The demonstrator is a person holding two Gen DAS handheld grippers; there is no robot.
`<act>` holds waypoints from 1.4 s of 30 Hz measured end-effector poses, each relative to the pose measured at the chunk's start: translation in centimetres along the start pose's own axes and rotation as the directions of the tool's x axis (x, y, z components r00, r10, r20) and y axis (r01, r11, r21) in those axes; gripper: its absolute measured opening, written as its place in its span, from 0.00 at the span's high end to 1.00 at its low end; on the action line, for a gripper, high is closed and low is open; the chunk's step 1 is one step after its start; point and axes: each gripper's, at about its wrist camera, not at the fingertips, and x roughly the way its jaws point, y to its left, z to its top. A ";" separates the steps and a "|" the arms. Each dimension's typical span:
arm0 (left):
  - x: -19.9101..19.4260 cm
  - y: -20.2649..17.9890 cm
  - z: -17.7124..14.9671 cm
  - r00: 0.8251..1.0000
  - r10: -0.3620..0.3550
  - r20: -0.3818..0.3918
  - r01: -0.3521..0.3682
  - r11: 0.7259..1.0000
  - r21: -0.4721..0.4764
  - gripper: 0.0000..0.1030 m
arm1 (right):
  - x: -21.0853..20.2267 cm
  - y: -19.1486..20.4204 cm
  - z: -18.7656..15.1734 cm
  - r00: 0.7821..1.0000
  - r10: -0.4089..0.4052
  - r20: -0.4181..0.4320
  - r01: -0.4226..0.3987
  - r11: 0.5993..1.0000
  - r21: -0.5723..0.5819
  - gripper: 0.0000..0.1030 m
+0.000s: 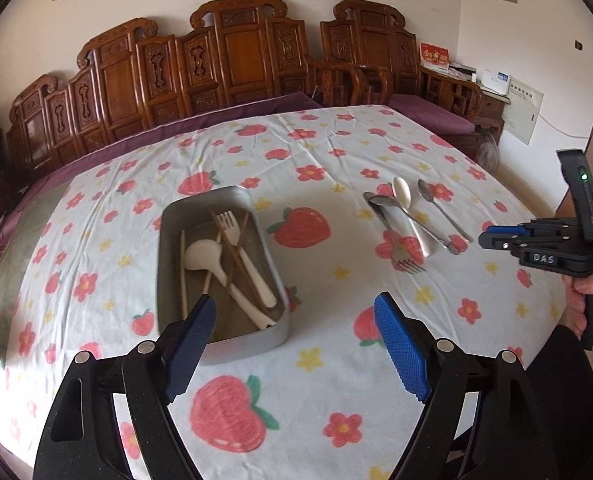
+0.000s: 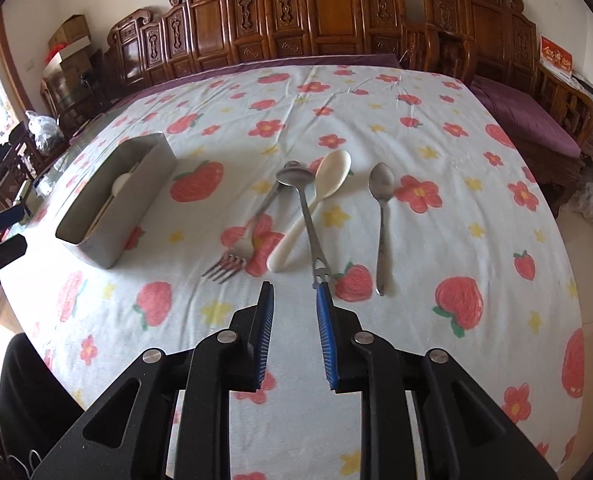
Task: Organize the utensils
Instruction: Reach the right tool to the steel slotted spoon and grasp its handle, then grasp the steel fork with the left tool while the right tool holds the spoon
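A grey metal tray on the flowered cloth holds a white fork, a white spoon and wooden chopsticks. My left gripper hangs open over the tray's near right corner, nothing between its fingers. To the right lie a metal fork, a white spoon, a long metal spoon and a small metal spoon. My right gripper is narrowly open just short of them. Its right fingertip sits at the long spoon's handle end, and nothing is between the pads.
The tray stands left of the loose utensils in the right wrist view, with my left gripper at that view's left edge. My right gripper, held by a hand, shows at the right. Carved wooden benches line the table's far side.
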 end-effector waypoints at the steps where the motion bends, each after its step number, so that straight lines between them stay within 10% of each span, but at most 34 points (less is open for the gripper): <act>1: 0.3 -0.5 0.3 1.000 -0.004 -0.001 0.004 1.000 0.003 0.24 | 0.5 -0.3 0.3 1.000 0.001 -0.005 -0.001 1.000 -0.003 0.77; 35: 9.4 -3.7 3.9 0.986 -0.094 -0.135 0.089 0.995 -0.044 0.24 | 12.0 1.7 8.8 0.984 -0.006 -0.177 -0.033 0.977 -0.213 0.77; 42: 10.0 -4.2 4.3 0.984 -0.107 -0.144 0.101 0.994 -0.048 0.24 | 12.1 1.9 8.3 0.983 -0.043 -0.177 0.007 0.980 -0.200 0.93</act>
